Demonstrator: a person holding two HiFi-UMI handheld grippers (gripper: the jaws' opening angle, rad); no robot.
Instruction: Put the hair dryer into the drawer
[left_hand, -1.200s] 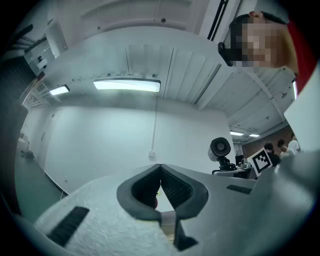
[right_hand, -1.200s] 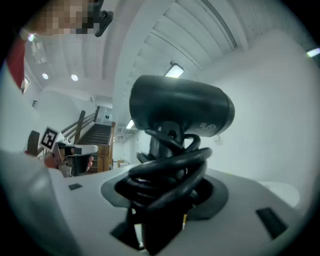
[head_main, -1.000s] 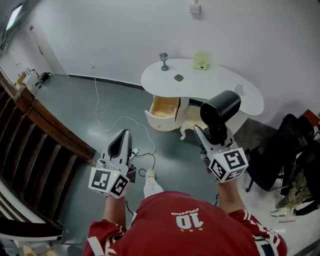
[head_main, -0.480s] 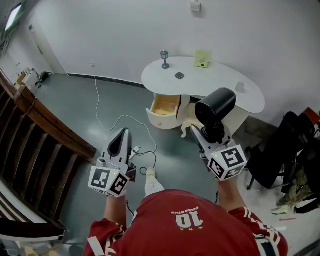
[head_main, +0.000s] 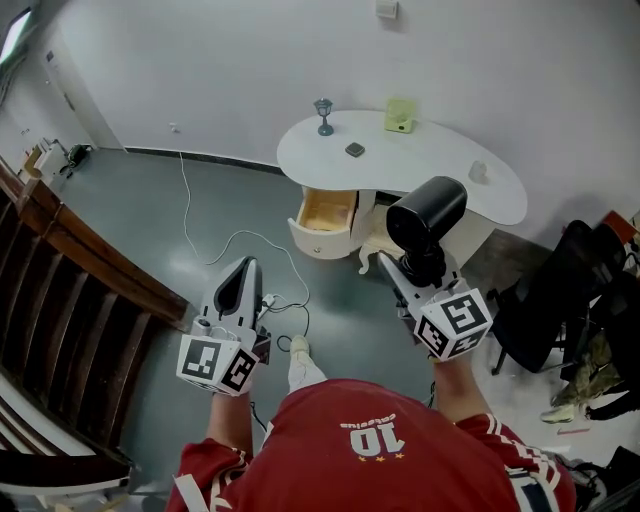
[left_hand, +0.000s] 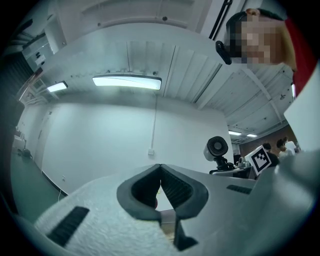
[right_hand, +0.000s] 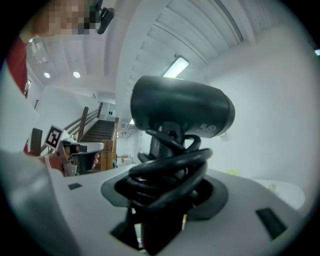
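Observation:
A black hair dryer (head_main: 427, 220) stands upright in my right gripper (head_main: 415, 275), whose jaws are shut on its handle and the coiled black cord (right_hand: 170, 170). Its barrel (right_hand: 182, 109) fills the middle of the right gripper view. The open drawer (head_main: 327, 212) with a pale wooden inside sticks out of the white curved table (head_main: 440, 185), ahead and left of the dryer. My left gripper (head_main: 241, 282) hangs over the grey floor to the left, jaws shut with nothing between them. The left gripper view shows the dryer (left_hand: 216, 148) off to the right.
On the table stand a small goblet (head_main: 323, 110), a green box (head_main: 399, 117) and a dark square object (head_main: 354, 150). A white cable (head_main: 215, 245) trails across the floor to a power strip (head_main: 268, 300). Wooden stair rails (head_main: 70, 290) run at the left; a black chair (head_main: 565, 290) is at the right.
Both grippers have drifted slightly toward the table; the hair dryer has shifted a little left in the head view and now sits nearer the open drawer.

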